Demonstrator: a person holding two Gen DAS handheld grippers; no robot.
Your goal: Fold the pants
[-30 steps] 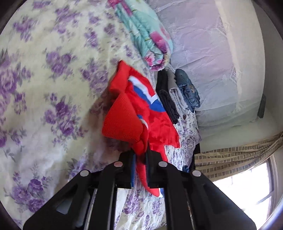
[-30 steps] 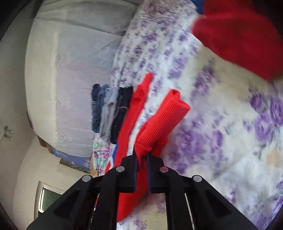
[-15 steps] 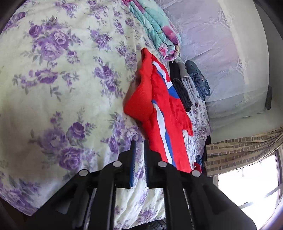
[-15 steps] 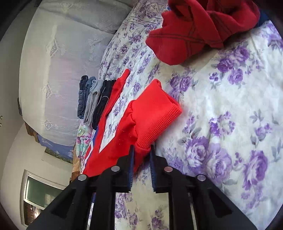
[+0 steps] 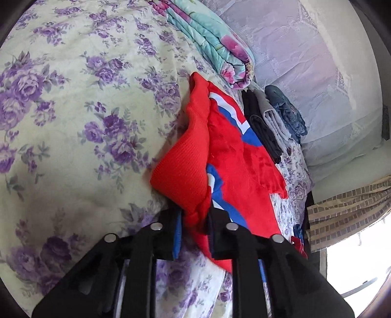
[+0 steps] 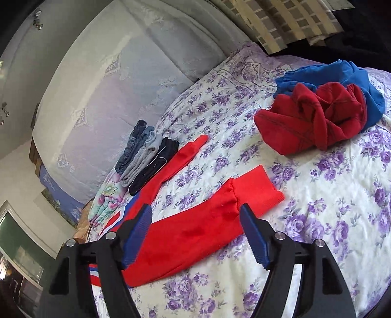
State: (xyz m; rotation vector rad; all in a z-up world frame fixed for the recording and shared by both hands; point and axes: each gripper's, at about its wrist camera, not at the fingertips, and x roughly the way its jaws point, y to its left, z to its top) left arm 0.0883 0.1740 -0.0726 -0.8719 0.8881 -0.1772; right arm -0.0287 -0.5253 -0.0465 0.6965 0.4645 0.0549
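Left fingers: left gripper (image 5: pixel 194 221) has its jaws drawn narrow on a bunch of red cloth near the ribbed cuff of the red pants (image 5: pixel 229 151).
Right fingers: right gripper (image 6: pixel 195 234) stands with its blue-padded jaws spread wide, holding nothing; one leg of the red pants (image 6: pixel 193 232) lies between and beneath them, and contact cannot be told.
Pants: spread on the floral bedsheet (image 6: pixel 342 195), two legs running toward the far side, one cuff near the right jaw, the other ending far off beside the folded stack; white and blue stripes show at the left end.
Folded stack: dark, grey and denim folded clothes (image 6: pixel 146 156) lie just beside the far leg, close to the lace-covered headboard (image 6: pixel 110 85).
Rolled quilt: a teal floral quilt (image 5: pixel 215 41) sits far of the pants in the left view, near the stack.
Unfolded pile: a dark red garment (image 6: pixel 315 117) on a blue garment (image 6: pixel 342 73), well apart on the far right.
Open room: bare sheet lies between the near leg and the pile, and at the near right.
Edges: the bed's far right corner meets a checked curtain (image 6: pixel 281 22).
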